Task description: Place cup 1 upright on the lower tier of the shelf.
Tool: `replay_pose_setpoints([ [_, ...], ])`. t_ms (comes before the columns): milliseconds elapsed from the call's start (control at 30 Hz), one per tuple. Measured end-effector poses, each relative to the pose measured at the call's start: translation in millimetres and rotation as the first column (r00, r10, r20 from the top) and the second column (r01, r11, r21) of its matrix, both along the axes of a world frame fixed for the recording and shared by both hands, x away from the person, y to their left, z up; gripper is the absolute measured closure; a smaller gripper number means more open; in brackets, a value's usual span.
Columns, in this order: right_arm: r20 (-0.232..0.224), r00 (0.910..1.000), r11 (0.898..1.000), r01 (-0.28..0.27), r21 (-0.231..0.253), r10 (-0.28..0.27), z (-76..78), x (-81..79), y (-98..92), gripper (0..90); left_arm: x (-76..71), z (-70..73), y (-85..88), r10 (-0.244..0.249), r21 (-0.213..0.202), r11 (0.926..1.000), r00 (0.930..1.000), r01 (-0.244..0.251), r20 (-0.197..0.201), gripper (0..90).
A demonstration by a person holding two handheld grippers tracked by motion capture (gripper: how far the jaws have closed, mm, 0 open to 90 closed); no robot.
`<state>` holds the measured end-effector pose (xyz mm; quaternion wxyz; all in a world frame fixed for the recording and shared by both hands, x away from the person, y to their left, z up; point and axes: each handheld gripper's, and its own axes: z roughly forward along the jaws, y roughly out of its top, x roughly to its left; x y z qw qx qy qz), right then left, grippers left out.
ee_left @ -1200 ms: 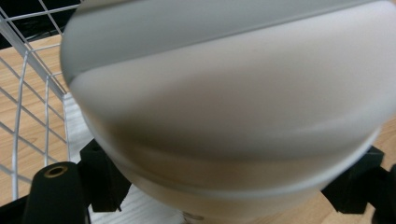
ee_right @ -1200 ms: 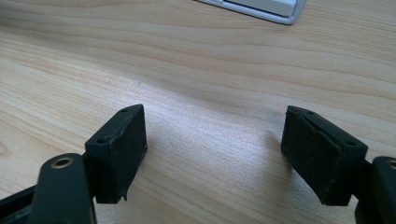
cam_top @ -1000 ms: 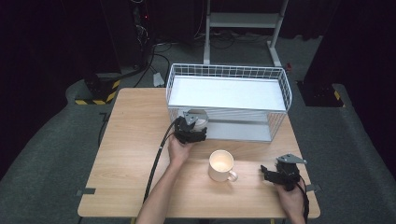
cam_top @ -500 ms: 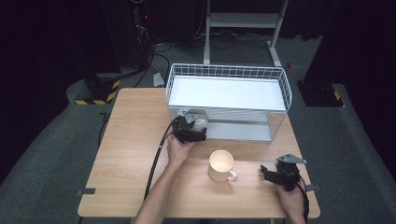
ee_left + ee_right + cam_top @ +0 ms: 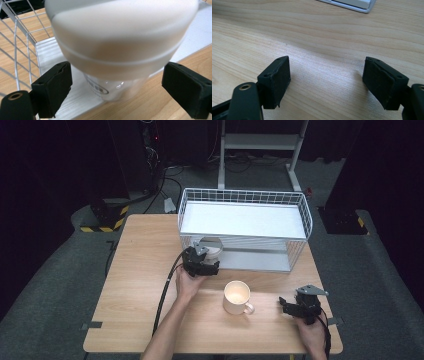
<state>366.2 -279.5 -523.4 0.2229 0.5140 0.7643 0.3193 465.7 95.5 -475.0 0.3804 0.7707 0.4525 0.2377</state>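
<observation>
A white cup (image 5: 120,42) stands on the lower shelf of the white wire rack (image 5: 245,220), at its front left corner (image 5: 212,247). My left gripper (image 5: 206,255) reaches in from the front and is open. Its jaws have just been opening. In the left gripper view the cup sits between the pads (image 5: 53,91) with a gap on each side of its narrow base, the left gripper (image 5: 117,85) not pressing on it. A cream mug (image 5: 237,296) stands on the table with its handle to the right. My right gripper (image 5: 284,306) rests open and holds nothing, right of the mug (image 5: 327,82).
The wooden table (image 5: 140,270) has bare room at its left and front. The rack's wire side (image 5: 17,45) runs close by the left jaw. A black cable (image 5: 165,290) trails from the left gripper toward the front edge. Dark floor, stands and cables lie beyond the table.
</observation>
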Motion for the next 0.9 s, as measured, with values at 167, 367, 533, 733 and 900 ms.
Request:
replay_pose_setpoints([
  [167, 0.000, 1.0000, 1.000, 0.000, 0.000, 0.000, 0.0, 0.0, 0.0, 22.5, -4.7, -0.1, 2.5, -0.001, -0.006, 1.0000, 1.0000, 0.001, 0.000, 13.4],
  [367, 0.000, 1.0000, 1.000, 0.000, 0.001, 0.000, 0.0, 0.0, 0.0, 22.5, -13.6, -5.6, 4.3, 0.011, -0.012, 0.9999, 0.9998, -0.011, -0.018, 16.2],
  [533, 0.000, 1.0000, 1.000, 0.000, 0.000, 0.000, 0.0, 0.0, 0.0, 22.4, -16.6, -10.5, 2.5, 0.019, 0.004, 0.9998, 0.9992, -0.019, -0.034, 19.7],
  [733, 0.000, 1.0000, 1.000, 0.000, 0.000, 0.000, 0.0, 0.0, 0.0, 22.4, -20.1, -14.6, 3.9, 0.039, -0.005, 0.9992, 0.9990, -0.039, -0.023, 24.5],
  [900, 0.000, 1.0000, 1.000, 0.000, 0.000, 0.000, 0.0, 0.0, 0.0, 22.4, -21.7, -13.0, -0.4, 0.063, 0.021, 0.9977, 0.9979, -0.064, 0.016, 31.5],
])
